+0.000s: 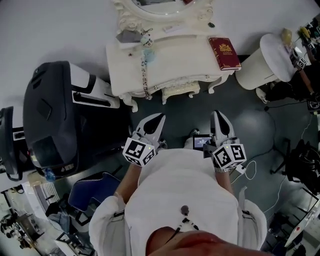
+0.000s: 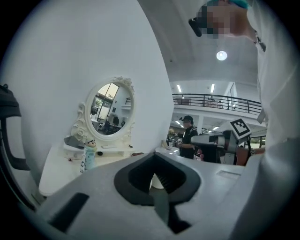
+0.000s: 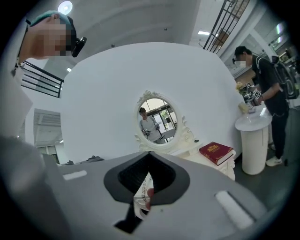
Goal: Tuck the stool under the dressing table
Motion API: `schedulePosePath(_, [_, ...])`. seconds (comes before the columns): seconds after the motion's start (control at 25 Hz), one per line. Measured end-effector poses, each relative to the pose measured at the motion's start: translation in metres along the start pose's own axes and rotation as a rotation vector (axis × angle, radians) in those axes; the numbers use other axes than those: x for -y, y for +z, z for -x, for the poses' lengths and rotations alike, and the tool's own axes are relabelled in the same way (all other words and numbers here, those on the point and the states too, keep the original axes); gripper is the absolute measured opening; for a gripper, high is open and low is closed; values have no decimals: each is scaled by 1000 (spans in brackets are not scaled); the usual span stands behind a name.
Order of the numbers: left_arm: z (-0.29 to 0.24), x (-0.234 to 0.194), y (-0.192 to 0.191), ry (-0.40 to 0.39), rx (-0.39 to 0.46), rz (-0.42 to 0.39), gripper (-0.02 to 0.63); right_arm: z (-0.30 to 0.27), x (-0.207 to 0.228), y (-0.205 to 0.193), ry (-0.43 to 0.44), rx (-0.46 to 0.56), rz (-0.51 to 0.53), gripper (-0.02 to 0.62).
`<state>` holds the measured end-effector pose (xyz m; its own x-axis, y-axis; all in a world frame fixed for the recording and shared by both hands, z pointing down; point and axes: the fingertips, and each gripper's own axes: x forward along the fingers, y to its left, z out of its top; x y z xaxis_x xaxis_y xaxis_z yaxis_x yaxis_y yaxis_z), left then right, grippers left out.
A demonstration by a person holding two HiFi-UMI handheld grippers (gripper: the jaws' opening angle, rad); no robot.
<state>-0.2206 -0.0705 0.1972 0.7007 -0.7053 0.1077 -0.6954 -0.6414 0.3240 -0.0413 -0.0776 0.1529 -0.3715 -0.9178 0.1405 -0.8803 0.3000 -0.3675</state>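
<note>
The white ornate dressing table [image 1: 190,62] stands against the far wall with an oval mirror [image 1: 160,7], a small bottle [image 1: 147,41] and a red book [image 1: 224,52] on top. The small cream stool [image 1: 181,90] sits under its front edge, only its near rim and legs showing. My left gripper [image 1: 161,117] and right gripper [image 1: 217,114] hover side by side over the dark floor, short of the stool and apart from it. Both are shut and hold nothing. The left gripper view has the table [image 2: 61,173] ahead to the left; the right gripper view has the mirror [image 3: 157,117] and book [image 3: 216,152].
A big black and white machine [image 1: 50,115] stands close on the left of the table. A white round pedestal [image 1: 265,60] is at the right, with another person [image 3: 265,89] beside it. Cables [image 1: 252,170] and a small screen [image 1: 201,142] lie on the floor near me.
</note>
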Motion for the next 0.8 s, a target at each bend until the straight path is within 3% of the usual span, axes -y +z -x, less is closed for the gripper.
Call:
schedulePosePath(0.2, [-4,8,-8,-85,-15,-4,6,34,-4,-6,-93,25,35,6])
schedulePosePath(0.4, [-18,42,-7,-142,-7,-22,6,69,12,-4,-143,34,23,6])
schedulePosePath(0.64, [-15,80,-31,-109,-18,-9,6,115,29,-9,-137,24,55,6])
schedulePosePath(0.8, [-15,134,-49,-90,-29,8,6,170,52,-11,-130,21,36,6])
